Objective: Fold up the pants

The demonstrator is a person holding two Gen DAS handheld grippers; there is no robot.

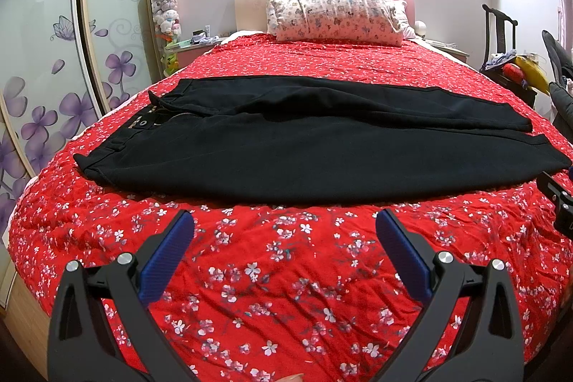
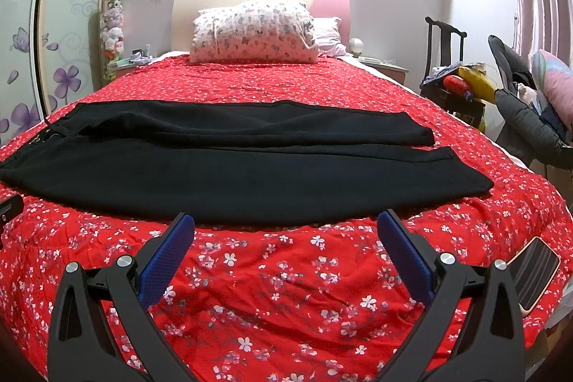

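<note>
Here I hold the left gripper point(image 1: 284, 226) and right gripper point(image 2: 285, 228) spread wide with nothing between their blue pads, both short of the black pants point(image 1: 304, 138), which lie flat across the red floral bedspread point(image 1: 272, 292), waistband left, below the pillow point(image 2: 254, 33).

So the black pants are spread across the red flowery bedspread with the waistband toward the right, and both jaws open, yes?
Not quite: the black pants have their waistband at the left, as the left wrist view shows. They do lie on the red flowery bedspread, both jaws open.
</note>
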